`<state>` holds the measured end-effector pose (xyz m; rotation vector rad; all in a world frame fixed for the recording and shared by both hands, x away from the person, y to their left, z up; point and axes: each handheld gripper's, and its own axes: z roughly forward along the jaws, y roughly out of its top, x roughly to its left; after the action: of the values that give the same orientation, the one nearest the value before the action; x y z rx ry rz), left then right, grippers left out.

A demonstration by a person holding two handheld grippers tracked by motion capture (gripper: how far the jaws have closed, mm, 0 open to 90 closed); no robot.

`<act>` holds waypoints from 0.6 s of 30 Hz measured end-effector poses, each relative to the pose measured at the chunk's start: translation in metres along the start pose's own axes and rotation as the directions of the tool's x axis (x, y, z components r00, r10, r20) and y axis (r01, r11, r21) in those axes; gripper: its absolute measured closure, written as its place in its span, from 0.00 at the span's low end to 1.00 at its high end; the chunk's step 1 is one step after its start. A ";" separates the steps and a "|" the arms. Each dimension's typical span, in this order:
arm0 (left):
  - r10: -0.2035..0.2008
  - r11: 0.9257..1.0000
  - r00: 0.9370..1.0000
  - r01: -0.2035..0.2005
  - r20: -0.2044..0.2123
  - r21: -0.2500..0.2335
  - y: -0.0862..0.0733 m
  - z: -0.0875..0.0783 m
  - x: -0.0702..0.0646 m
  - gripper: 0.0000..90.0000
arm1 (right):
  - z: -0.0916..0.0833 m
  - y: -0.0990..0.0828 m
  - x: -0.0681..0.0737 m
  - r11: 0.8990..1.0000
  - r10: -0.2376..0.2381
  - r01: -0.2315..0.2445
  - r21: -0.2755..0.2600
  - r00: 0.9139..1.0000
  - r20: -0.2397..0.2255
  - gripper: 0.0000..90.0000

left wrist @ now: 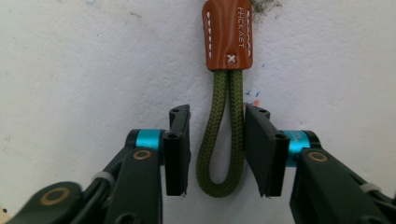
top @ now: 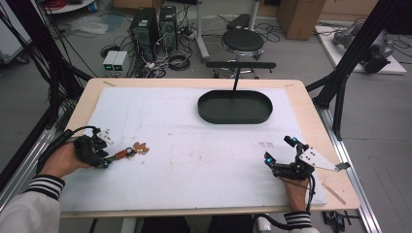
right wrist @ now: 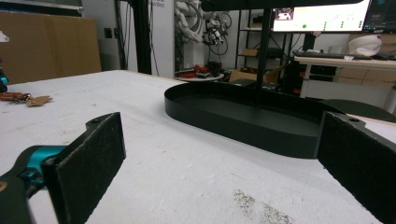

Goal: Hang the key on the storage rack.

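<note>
A keychain lies on the white mat at the left: an olive-green cord loop [left wrist: 205, 158] joined to a brown leather tag [left wrist: 229, 35]. In the high view the keychain [top: 125, 154] ends in a small brown piece [top: 141, 147]. My left gripper [top: 104, 158] lies low on the mat, and in the left gripper view its jaws [left wrist: 218, 113] straddle the cord loop. The right pad is at the cord; a narrow gap shows at the left pad. My right gripper [top: 278, 149] rests on the mat at the right, open wide with nothing in it [right wrist: 222, 130].
A black oval tray [top: 233, 119] stands at the back centre-right of the mat, seen ahead of the right gripper as a low wall [right wrist: 243, 126]. A thin black post [top: 236, 80] rises behind it. The keychain [right wrist: 23, 98] lies far left in the right gripper view.
</note>
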<state>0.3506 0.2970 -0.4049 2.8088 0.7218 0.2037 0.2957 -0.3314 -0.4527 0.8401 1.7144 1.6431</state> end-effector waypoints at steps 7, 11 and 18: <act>0.011 1.000 1.000 -0.011 0.027 0.001 0.000 0.001 -0.001 0.87 | 0.000 0.000 0.000 1.000 -0.003 0.003 0.000 1.000 0.001 0.01; -0.003 1.000 1.000 0.003 0.029 -0.004 0.000 0.001 -0.001 0.87 | 0.000 0.000 0.000 1.000 0.001 -0.001 0.001 1.000 0.000 0.01; -0.036 0.999 0.999 0.036 0.018 -0.001 0.000 0.000 -0.001 0.88 | 0.000 0.000 0.000 1.000 0.002 -0.002 0.001 1.000 0.002 0.01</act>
<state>0.3495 0.2966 -0.4052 2.7901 0.7677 0.1716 0.2957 -0.3316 -0.4526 0.8442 1.7133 1.6425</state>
